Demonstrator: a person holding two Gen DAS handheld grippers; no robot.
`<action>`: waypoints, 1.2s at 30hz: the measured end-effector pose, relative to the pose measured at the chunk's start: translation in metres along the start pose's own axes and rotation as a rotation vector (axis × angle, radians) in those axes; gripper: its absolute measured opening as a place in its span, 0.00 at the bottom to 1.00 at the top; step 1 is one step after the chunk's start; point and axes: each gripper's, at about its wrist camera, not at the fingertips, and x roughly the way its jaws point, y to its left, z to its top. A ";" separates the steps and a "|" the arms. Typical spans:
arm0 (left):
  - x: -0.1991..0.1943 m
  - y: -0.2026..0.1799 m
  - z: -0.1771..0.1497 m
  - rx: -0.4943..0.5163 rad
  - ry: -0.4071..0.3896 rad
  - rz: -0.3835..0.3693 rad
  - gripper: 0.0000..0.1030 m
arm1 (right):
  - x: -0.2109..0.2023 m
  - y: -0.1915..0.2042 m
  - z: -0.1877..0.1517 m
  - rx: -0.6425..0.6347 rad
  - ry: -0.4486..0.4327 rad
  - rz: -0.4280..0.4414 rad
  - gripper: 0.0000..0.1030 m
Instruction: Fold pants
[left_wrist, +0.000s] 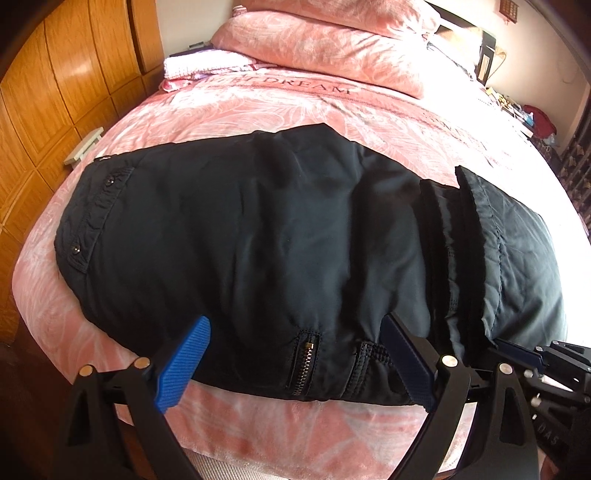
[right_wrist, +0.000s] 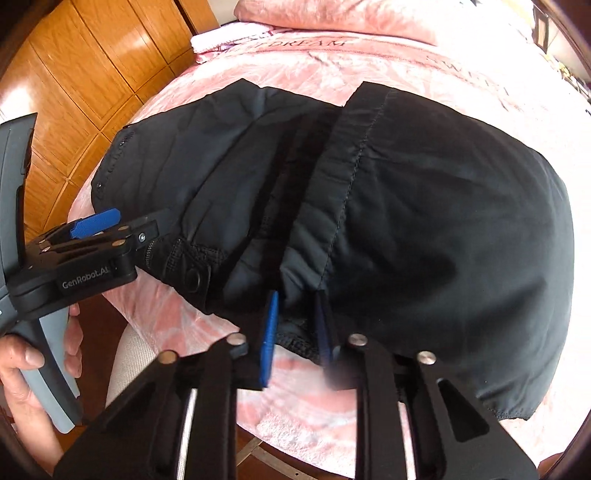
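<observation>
The black pants (left_wrist: 280, 236) lie across the pink bed (left_wrist: 258, 107), hem flap folded back at three o'clock. The right gripper (right_wrist: 295, 336) is pinched on the near edge under that flap; the left gripper (left_wrist: 295, 365) stands apart at six o'clock, over the zipper (left_wrist: 304, 365) — gripping nothing. The fold seems midway — next it likely needs a left grip.

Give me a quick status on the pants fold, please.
Left gripper open over the near edge. Right gripper shut on the folded-over leg hem. Black pants flat on the pink bed. Nothing in the way.

We look steeply down from both wrist cameras, close over the near edge of the bed (left_wrist: 229, 110), both views sharing the black pants (left_wrist: 277, 229) and headboard-end pillows (left_wrist: 332, 44).
</observation>
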 end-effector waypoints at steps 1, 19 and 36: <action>0.001 0.002 0.000 0.002 0.001 0.001 0.91 | -0.002 0.000 0.001 0.002 -0.012 0.020 0.06; 0.004 0.046 -0.007 -0.087 0.015 0.016 0.92 | 0.016 0.026 0.005 -0.083 0.008 0.097 0.28; -0.004 0.051 -0.022 -0.036 0.061 -0.025 0.92 | -0.044 -0.071 -0.020 0.256 -0.105 -0.112 0.29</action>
